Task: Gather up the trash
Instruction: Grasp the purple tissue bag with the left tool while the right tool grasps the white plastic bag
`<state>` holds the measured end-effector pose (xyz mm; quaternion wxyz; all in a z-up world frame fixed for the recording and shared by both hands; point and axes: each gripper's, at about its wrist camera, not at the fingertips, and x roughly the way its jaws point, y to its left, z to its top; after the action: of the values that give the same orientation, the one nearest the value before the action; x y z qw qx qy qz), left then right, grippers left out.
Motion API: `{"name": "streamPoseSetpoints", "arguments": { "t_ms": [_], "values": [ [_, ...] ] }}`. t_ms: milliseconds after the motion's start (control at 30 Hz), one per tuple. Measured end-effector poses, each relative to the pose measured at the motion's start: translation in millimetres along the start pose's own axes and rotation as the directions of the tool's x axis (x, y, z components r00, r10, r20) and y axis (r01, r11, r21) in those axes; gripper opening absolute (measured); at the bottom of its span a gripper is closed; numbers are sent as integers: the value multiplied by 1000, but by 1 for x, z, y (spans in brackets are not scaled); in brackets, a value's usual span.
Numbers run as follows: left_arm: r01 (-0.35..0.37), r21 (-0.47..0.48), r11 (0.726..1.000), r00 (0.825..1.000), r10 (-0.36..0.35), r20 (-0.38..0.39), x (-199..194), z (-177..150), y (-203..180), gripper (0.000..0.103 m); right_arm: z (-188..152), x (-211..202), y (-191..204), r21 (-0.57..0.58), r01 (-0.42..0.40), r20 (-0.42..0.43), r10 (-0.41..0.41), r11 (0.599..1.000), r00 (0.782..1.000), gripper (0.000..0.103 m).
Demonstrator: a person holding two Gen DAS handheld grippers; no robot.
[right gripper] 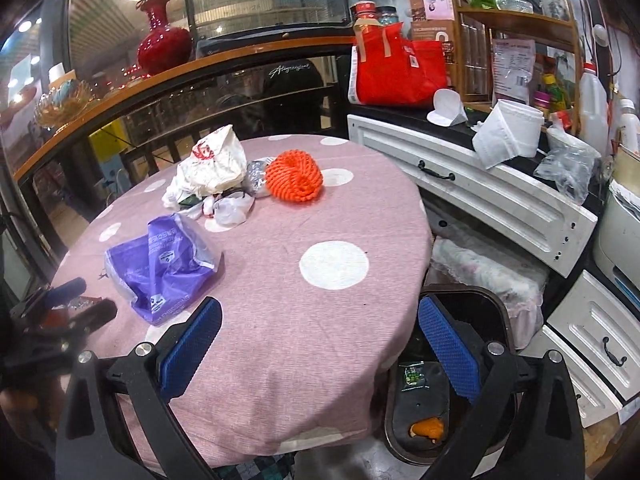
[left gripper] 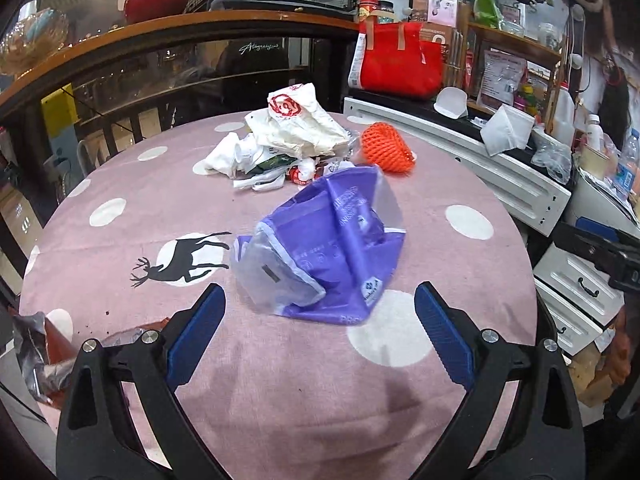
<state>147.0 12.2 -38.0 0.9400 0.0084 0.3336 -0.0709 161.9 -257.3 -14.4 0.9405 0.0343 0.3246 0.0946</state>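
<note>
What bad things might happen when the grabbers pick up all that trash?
The purple bag is thin and floppy, so it might slip from the left gripper, whose jaws are open. The orange net touches the white bag pile, so grabbing one could drag the other. The bin sits below the table edge; dropped pieces could miss it.

left gripper (left gripper: 320, 304) with blue-padded fingers spread wide and empty, right gripper (right gripper: 320, 316) likewise spread wide, empty
</note>
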Motion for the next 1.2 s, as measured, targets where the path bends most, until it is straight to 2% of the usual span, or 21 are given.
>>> {"name": "streamPoseSetpoints", "arguments": {
  "t_ms": [100, 367, 467, 533, 567, 700, 767, 933, 1200],
  "values": [
    [-3, 7, 1000, 1000, 3, 3, 10, 9, 6, 94, -1, 2, 2, -2, -4, -6, 4, 1000, 1000, 97],
    [-3, 51, 999, 998, 6, -70, 59, 30, 11, 92, -2, 4, 1, 7, -10, -20, 10, 1000, 1000, 97],
    [53, 0, 999, 992, -53, -116, 69, 30, 15, 79, -3, 5, 1, 7, -10, -24, 10, 1000, 1000, 97],
    [43, 5, 999, 993, -43, -110, 69, 30, 13, 77, -3, 7, 0, 8, -9, -30, 9, 1000, 1000, 97],
    [49, 10, 999, 993, -47, -109, 68, 30, 12, 72, -3, 8, 0, 9, -9, -34, 9, 1000, 999, 97],
    [58, 18, 998, 994, -56, -95, 63, 27, 9, 46, -5, 14, -2, 19, -10, -55, 11, 1000, 998, 97],
    [61, 23, 998, 994, -59, -88, 61, 25, 7, 36, -6, 15, -1, 20, -11, -61, 12, 1000, 998, 97],
    [80, -9, 997, 994, -80, -71, 56, 24, 7, 24, -5, 17, 2, 4, -12, -65, 12, 1000, 998, 97],
    [95, -35, 995, 995, -96, -29, 35, 24, 5, 23, 15, 30, 12, -21, -63, -55, 61, 998, 997, 97]
  ]
}}
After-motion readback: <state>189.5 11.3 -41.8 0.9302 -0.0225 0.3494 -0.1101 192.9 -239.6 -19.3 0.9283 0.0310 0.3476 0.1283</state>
